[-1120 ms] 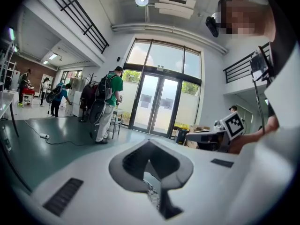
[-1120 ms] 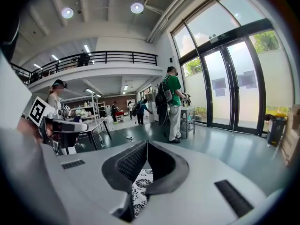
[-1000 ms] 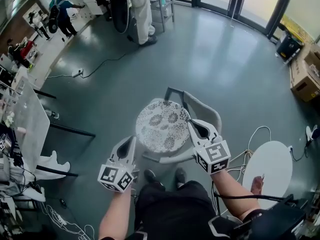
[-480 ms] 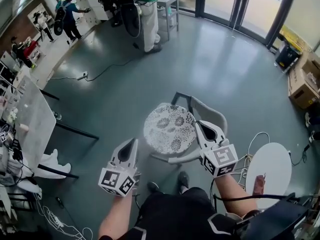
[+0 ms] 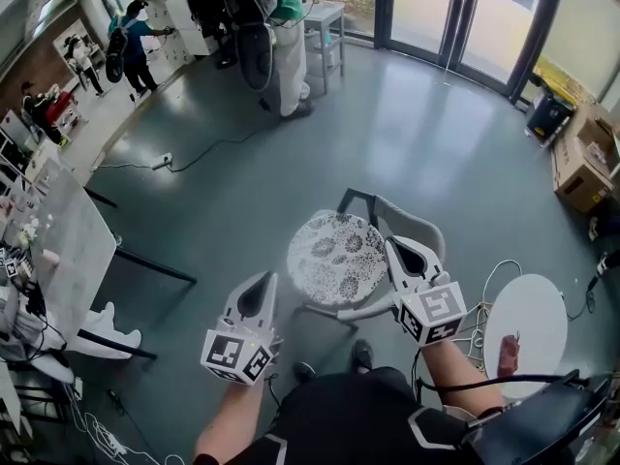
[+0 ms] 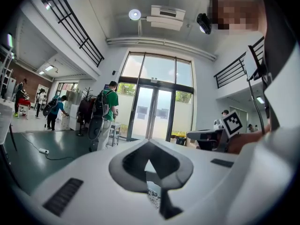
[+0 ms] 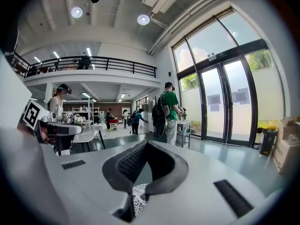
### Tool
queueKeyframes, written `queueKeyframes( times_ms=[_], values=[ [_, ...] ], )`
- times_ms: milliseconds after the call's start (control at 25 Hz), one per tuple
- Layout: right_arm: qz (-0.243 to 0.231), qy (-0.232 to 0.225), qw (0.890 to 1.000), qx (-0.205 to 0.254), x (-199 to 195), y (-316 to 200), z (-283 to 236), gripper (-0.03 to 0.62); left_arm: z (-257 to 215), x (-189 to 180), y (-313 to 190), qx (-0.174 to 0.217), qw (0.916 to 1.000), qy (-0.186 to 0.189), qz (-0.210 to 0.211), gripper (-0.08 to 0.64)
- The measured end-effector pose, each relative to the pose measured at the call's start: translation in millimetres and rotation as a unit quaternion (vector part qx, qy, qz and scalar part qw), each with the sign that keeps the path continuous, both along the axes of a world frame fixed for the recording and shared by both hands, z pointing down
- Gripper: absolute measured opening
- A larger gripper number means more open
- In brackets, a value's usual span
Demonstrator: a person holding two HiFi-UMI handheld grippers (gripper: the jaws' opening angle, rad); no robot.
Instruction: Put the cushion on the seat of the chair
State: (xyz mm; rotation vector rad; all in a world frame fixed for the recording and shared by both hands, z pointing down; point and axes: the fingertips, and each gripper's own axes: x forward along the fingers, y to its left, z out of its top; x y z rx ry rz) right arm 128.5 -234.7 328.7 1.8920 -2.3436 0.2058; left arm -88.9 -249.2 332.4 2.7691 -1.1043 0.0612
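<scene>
The round cushion (image 5: 339,257), white with a dark flower print, lies flat on the seat of the grey chair (image 5: 418,225) in the head view. My left gripper (image 5: 265,281) hangs shut and empty to the left of the chair, apart from it. Just right of the cushion's edge and above the chair's arm, my right gripper (image 5: 392,244) is also shut with nothing in it. A sliver of the printed cushion (image 6: 153,198) shows below the closed left gripper (image 6: 149,165) in the left gripper view. The cushion (image 7: 138,198) also peeks out under the right gripper (image 7: 143,162) in the right gripper view.
A small round white table (image 5: 528,323) stands right of the chair, with cables (image 5: 484,289) on the floor between them. Cardboard boxes (image 5: 579,158) sit at the far right. A white panel (image 5: 58,235) and dark frame are at left. People (image 5: 286,27) stand far back by the glass doors.
Both grippers have risen and drawn back from the cushion; the right one's tip no longer sits at the cushion's edge. The cushion stays on the seat.
</scene>
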Motion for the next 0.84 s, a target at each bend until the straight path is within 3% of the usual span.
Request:
queueKeyframes(
  times_ms=[840],
  values=[
    [0.008,-0.005,1.000,0.018,-27,16,-21,0.011,-9,-30,8,0.007,0.9999,0.007,-0.004,0.009]
  ],
)
